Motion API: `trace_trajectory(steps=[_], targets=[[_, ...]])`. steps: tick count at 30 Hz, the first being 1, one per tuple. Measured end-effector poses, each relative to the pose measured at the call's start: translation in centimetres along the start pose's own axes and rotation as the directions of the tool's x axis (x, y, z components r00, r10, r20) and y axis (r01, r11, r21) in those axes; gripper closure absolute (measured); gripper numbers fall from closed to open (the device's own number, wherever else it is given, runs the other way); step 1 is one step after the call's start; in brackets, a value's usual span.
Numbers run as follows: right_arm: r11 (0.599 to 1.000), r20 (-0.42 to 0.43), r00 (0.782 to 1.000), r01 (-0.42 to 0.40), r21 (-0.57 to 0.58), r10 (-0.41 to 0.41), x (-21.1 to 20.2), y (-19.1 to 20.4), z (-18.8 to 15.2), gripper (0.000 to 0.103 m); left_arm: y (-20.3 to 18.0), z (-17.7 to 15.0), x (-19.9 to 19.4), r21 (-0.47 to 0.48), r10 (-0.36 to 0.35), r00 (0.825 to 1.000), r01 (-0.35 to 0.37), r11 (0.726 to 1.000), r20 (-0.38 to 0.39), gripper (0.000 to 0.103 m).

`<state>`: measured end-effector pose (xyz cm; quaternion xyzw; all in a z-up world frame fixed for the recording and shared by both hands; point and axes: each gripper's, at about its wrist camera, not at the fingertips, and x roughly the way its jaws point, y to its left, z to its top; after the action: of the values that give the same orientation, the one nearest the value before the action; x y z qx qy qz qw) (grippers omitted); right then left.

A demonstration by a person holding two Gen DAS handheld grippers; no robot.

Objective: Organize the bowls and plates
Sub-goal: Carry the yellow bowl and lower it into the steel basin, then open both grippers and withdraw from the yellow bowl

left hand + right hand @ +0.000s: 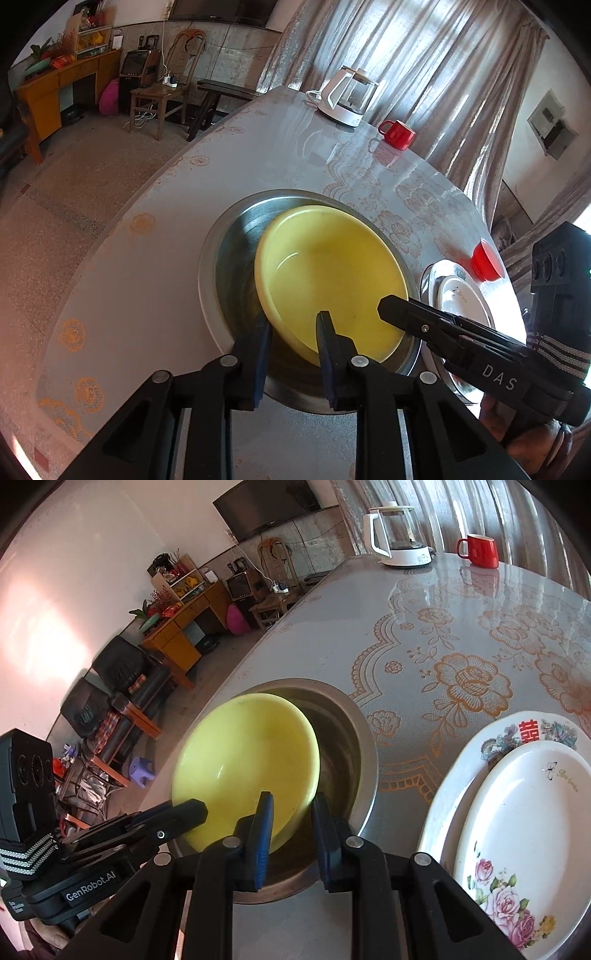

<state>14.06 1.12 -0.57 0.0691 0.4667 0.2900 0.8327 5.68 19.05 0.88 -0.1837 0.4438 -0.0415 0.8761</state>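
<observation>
stacked plates (517, 830) crowd the basin (364, 746); far tabletop (461, 602) open.

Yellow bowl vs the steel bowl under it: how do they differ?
The yellow bowl is opaque, matte and smaller; the steel bowl is shiny metal and wider. The yellow bowl sits tilted inside; the steel bowl rests flat on the table. Both are round, with no food visible.

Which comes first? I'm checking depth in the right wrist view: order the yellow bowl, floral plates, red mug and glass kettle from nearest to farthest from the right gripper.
1. Yellow bowl: its rim sits between the right gripper fingers, inside the steel basin.
2. Floral plates: stacked at right.
3. Glass kettle and red mug: far table edge, too close to rank.
</observation>
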Motion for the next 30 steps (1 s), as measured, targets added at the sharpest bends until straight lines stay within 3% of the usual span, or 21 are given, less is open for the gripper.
trace_trajectory(steps=[7, 11, 30], targets=[[1.0, 0.013, 1.0, 0.012, -0.014, -0.012, -0.1, 0.0, 0.0, 0.081, -0.3, -0.1, -0.1, 0.009, 0.024, 1.0, -0.025, 1.0, 0.012, 0.079], [1.0, 0.016, 1.0, 0.016, -0.023, -0.015, -0.4, 0.4, -0.1, 0.075, -0.4, -0.2, -0.3, 0.004, 0.039, 0.999, -0.039, 0.999, 0.018, 0.07], [0.999, 0.042, 0.999, 0.015, -0.046, -0.014, -0.4, 0.7, -0.5, 0.07, -1.6, -1.2, -1.6, 0.064, 0.129, 0.988, -0.135, 0.989, 0.088, 0.07]])
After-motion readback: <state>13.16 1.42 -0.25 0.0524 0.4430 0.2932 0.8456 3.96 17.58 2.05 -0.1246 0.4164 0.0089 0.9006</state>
